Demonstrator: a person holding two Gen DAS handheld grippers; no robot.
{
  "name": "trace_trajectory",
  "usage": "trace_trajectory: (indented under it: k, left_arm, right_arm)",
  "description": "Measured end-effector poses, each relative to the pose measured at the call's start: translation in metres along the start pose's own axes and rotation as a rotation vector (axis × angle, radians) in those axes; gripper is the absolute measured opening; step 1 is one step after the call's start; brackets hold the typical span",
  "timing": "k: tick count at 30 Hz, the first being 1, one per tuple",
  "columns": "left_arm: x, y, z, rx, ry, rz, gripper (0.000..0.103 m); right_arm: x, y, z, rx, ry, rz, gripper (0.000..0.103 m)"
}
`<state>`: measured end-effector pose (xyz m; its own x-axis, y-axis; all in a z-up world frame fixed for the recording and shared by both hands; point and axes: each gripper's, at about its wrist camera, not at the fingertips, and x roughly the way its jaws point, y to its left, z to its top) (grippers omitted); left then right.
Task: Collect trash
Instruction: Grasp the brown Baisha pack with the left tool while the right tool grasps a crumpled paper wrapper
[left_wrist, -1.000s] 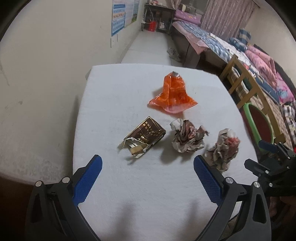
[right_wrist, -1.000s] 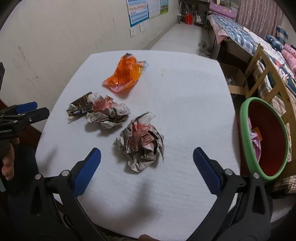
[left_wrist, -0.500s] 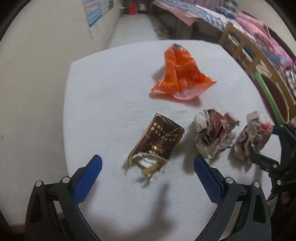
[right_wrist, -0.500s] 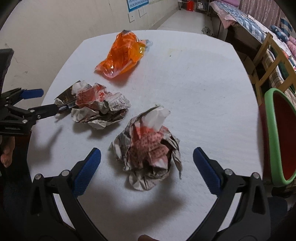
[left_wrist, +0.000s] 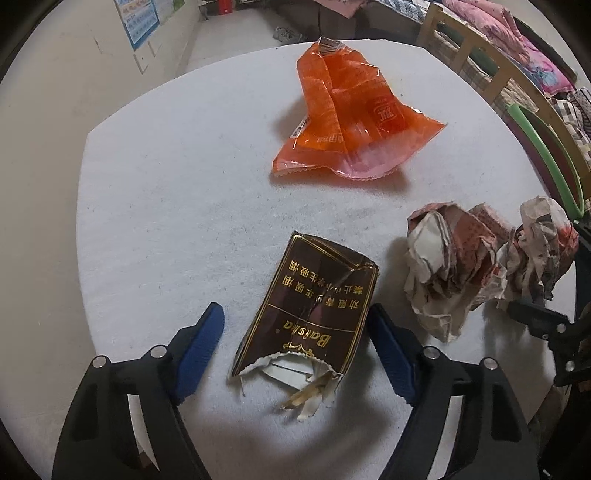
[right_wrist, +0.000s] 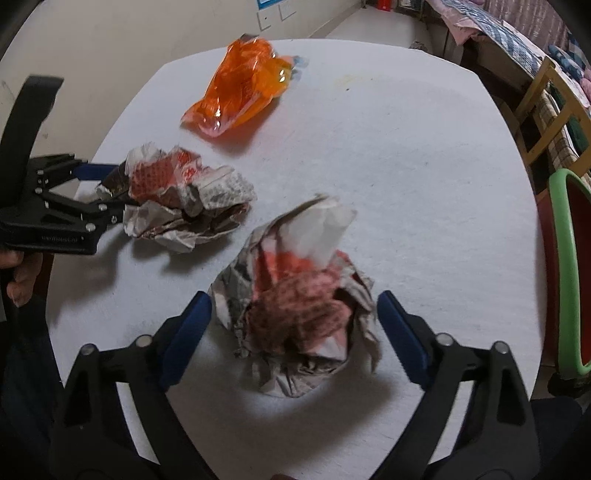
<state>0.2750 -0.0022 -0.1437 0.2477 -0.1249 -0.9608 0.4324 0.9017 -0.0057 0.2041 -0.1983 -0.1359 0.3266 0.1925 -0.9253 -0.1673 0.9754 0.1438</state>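
A wall poster (left_wrist: 138, 20) hangs at eleven o'clock; a bed (left_wrist: 498, 22) with pink bedding lies at one o'clock.

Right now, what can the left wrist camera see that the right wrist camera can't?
Only the left wrist view shows the whole brown packet, lying between the closing left tool. Only the right wrist view shows the red inside of the green-rimmed bin and a hand. Both show the orange wrapper, two crumpled paper balls and the white table.

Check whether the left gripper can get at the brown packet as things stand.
Probably yes. The brown packet lies flat between the closing fingers of the left gripper, with nothing on top; the nearest paper ball sits clear to one side.
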Motion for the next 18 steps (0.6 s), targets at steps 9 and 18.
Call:
trace_trajectory:
  k: [9,18]
  left_arm:
    - [-0.006,0.000,-0.010,-0.042,-0.015,-0.023,0.054]
    - [-0.031,0.002,-0.028,-0.144,-0.065,-0.038,0.053]
  right_arm:
    - [-0.004,0.008,-0.002,-0.040,-0.002,-0.022,0.053]
    - [-0.025,0.004,-0.001,-0.018,-0.039,0.005,0.049]
